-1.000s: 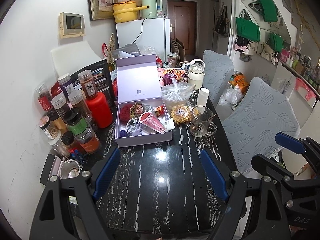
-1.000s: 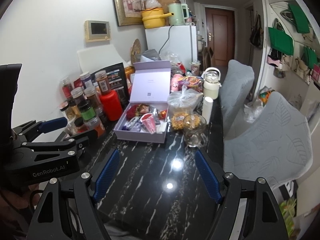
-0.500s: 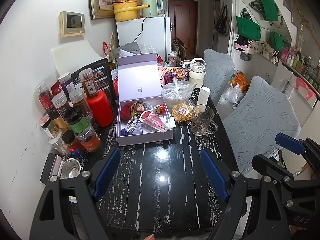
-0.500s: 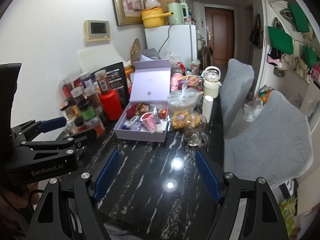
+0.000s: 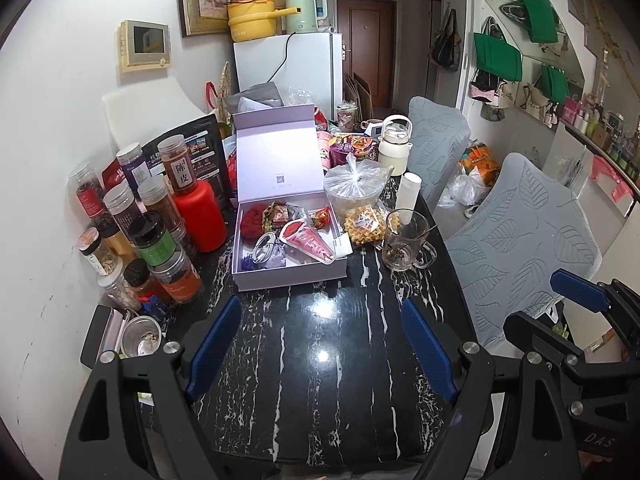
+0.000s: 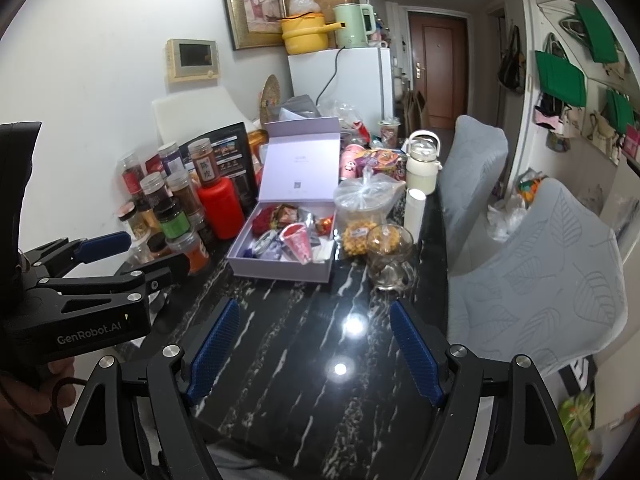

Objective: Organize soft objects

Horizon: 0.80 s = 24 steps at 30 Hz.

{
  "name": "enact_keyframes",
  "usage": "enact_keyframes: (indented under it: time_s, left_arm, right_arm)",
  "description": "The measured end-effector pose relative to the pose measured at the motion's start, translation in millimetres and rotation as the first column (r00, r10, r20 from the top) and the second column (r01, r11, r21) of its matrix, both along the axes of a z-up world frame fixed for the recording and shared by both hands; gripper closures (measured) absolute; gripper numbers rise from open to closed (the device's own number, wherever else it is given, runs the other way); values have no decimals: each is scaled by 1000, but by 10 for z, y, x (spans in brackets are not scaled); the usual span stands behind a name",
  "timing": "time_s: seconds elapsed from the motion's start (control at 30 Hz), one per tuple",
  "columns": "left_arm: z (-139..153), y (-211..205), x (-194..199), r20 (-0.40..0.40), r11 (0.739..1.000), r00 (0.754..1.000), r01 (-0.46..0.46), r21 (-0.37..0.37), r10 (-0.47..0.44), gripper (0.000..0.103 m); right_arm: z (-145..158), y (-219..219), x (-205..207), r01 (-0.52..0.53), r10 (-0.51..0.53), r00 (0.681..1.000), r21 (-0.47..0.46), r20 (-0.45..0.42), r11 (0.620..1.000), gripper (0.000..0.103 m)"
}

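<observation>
Here, a black marble-patterned surface (image 5: 320,380) with white veins is seen from both wrist views. At far left, a cluster of clear plastic spice jars (image 5: 132,216) with mixed lids is packed against the white wall, with a tall red plastic bottle (image 5: 202,216) just beside them. Next to the bottle, an open lilac cardboard gift box (image 5: 288,272) is placed with its lid standing upright. Inside it the soft things are gathered: a dark red knitted pad (image 5: 252,220) at the back left, foil snack packets (image 5: 280,212) behind, and a pink cone-shaped pouch (image 5: 306,240) lying tilted across the front. Just right of the box, a knotted clear plastic bag (image 5: 354,188) over a tub and a wrapped waffle (image 5: 362,224) are found, then a clear glass mug (image 5: 404,240). Further right, two grey leaf-patterned chair backs (image 5: 524,240) are lined along the edge.

The left gripper (image 5: 320,344) is held released above bare surface, nothing between its blue pads. The right gripper (image 6: 314,348) is likewise spread and empty, well apart from the box.
</observation>
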<state>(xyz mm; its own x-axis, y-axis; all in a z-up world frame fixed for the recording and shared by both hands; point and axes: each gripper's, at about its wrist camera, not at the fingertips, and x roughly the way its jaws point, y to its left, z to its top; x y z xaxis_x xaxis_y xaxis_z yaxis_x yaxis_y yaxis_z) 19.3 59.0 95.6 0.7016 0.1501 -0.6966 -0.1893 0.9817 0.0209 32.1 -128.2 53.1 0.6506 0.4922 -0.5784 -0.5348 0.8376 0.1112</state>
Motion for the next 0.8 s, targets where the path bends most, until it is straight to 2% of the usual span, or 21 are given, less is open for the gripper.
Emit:
enact_keyframes:
  time_s: [0.8]
  left_arm:
    - [-65,16,43,-7,1000,1000,7,13,-7,20]
  right_arm:
    - [-46,71,53,8,-9,1000,-9,-16,1000,24]
